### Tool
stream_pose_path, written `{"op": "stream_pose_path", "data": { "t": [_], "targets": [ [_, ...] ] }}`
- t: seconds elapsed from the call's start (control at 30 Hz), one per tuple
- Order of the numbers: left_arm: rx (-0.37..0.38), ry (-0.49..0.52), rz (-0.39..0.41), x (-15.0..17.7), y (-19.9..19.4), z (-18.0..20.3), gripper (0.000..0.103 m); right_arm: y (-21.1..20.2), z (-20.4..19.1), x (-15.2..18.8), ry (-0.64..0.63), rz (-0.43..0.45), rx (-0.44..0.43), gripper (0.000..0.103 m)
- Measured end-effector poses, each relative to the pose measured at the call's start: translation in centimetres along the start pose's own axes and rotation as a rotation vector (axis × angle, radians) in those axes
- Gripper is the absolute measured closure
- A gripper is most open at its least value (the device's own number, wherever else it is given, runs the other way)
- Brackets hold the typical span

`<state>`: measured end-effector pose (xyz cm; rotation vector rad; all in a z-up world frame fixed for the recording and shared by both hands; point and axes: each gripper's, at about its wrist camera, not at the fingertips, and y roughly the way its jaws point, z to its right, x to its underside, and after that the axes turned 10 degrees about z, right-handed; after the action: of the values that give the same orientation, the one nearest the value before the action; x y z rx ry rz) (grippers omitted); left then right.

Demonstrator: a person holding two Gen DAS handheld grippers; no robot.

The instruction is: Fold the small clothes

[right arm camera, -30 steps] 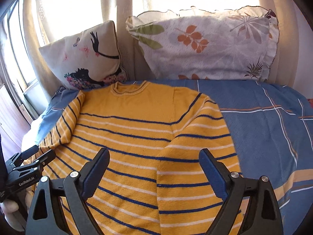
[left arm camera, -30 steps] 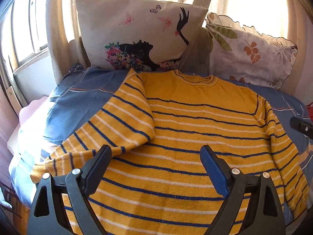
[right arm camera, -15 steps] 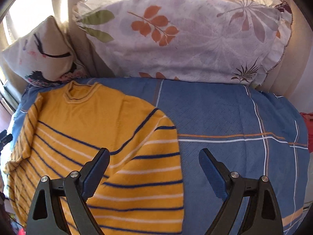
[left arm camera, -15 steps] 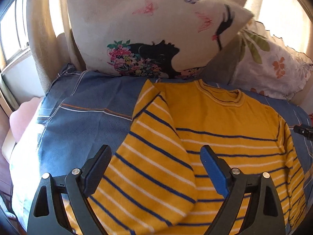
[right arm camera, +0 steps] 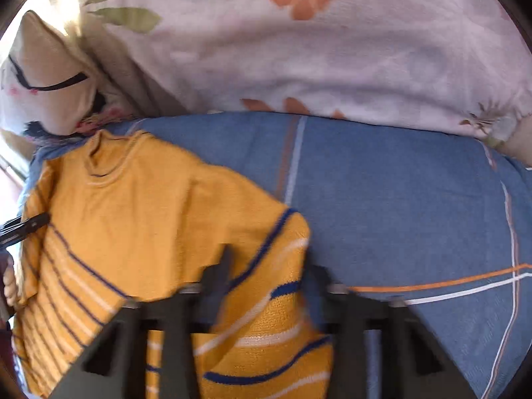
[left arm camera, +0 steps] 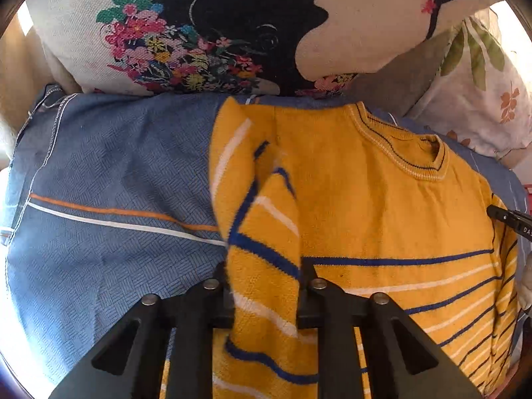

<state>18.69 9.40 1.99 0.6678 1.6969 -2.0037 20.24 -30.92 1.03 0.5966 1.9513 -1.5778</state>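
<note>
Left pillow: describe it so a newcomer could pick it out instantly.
Start at the blue bedspread where the yellow striped sweater lies. Two pillows stand behind it; take the cream one behind the sweater's folded sleeve. It alone shows a black silhouette of a face with pink flowers, whereas its neighbour has orange and green leaves.

Left wrist view low, close, facing the silhouette pillow — right wrist view likewise, facing the leaf-print pillow, sharing the sweater
</note>
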Motion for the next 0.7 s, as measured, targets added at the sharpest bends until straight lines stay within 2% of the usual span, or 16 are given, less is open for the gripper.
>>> {"op": "stream_pose_path", "data": {
  "t": [0.03,0.13,0.17,0.2,0.3,0.33,0.4,0.43,0.47,0.5,0.57,0.7],
  "targets": [
    [0.001,-0.022,0.012,-0.5,-0.3,-0.4,0.087,-0.2,-0.2,-0.4,-0.004,-0.001,-0.005,0.091],
    [-0.039,-0.09,0.049,-2.1,-0.7,-2.4,0.089,-0.9,-0.2,-2.6,-0.018,0.042,0.063,0.093],
    [-0.059,-0.11,0.05,-2.5,-0.5,-2.9,0.089,-1.2,0.0,-3.5,-0.009,0.063,0.093,0.098],
    [-0.083,-0.122,0.048,-2.8,-0.2,-3.3,0.089,-1.4,0.3,-4.5,0.005,0.084,0.125,0.102],
    [-0.188,-0.111,0.03,-2.7,0.9,-3.3,0.088,-1.2,1.1,-7.1,0.026,0.124,0.22,0.101],
    [-0.197,-0.116,0.024,-2.5,1.0,-3.5,0.086,-0.9,1.3,-7.6,0.031,0.119,0.248,0.101],
    [-0.189,-0.133,0.035,-2.1,0.7,-3.9,0.081,-0.8,1.4,-7.5,0.05,0.107,0.227,0.099],
    [-0.182,-0.14,0.047,-1.9,0.2,-4.2,0.08,-1.2,1.4,-7.1,0.057,0.102,0.193,0.095],
    [-0.174,-0.152,0.058,-1.7,-0.3,-4.5,0.079,-1.9,1.7,-6.4,0.058,0.096,0.162,0.08],
    [-0.175,-0.166,0.071,-1.5,-1.1,-5.0,0.077,-2.4,1.6,-5.8,0.053,0.095,0.14,0.059],
    [-0.195,-0.189,0.103,-1.1,-3.0,-6.2,0.069,-4.2,1.9,-3.5,0.043,0.103,0.109,0.042],
    [-0.212,-0.175,0.167,1.1,-7.5,-6.7,0.066,-6.9,3.9,1.3,0.073,0.069,0.07,0.039]
  ]
}}
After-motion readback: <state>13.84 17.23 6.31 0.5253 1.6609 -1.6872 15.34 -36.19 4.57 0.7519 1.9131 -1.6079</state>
